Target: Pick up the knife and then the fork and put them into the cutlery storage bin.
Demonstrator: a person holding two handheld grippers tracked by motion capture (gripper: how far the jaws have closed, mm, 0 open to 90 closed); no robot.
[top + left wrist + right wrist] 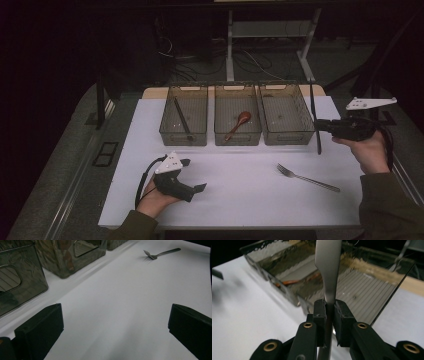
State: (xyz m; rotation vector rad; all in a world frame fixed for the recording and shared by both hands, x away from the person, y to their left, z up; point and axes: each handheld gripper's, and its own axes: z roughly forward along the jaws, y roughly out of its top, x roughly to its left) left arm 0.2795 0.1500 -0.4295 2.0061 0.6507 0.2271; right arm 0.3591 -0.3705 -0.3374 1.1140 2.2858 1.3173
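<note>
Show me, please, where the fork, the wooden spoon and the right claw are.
fork (306, 177), high view, on the middle of its handle.
wooden spoon (243, 118), high view, on its bowl, inside the middle bin.
right claw (329, 305), right gripper view, midway between its fingertips, shut on a metal utensil.

Three bins (237, 114) set side by side at the worktop (240, 195) rear, a spoon (238, 124) laid in the middle bin, a fork (307, 177) placed before the right bin, a knife (315, 120) held beside it.
</note>
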